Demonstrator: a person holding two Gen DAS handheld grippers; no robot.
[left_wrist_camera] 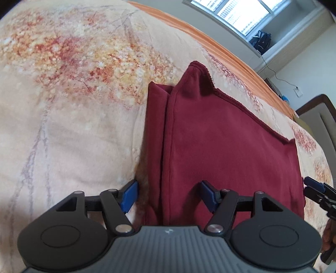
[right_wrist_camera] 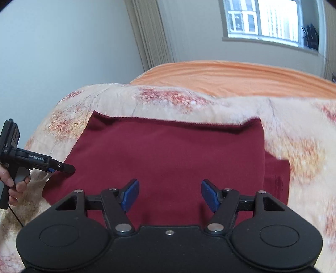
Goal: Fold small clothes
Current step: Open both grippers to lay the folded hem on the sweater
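Observation:
A dark red garment (left_wrist_camera: 220,147) lies folded flat on the floral blanket (left_wrist_camera: 73,105). It also shows in the right wrist view (right_wrist_camera: 172,157). My left gripper (left_wrist_camera: 169,195) is open, its jaws straddling the garment's left folded edge, holding nothing. My right gripper (right_wrist_camera: 170,195) is open over the garment's near edge, empty. The right gripper shows at the right edge of the left wrist view (left_wrist_camera: 313,187). The left gripper shows at the left of the right wrist view (right_wrist_camera: 65,168), at the garment's left edge.
The floral blanket (right_wrist_camera: 294,130) covers a bed with an orange sheet (right_wrist_camera: 231,75) at the far side. A window (right_wrist_camera: 262,19) and curtain (right_wrist_camera: 147,33) stand behind. A dark bag (left_wrist_camera: 261,41) sits on the sill.

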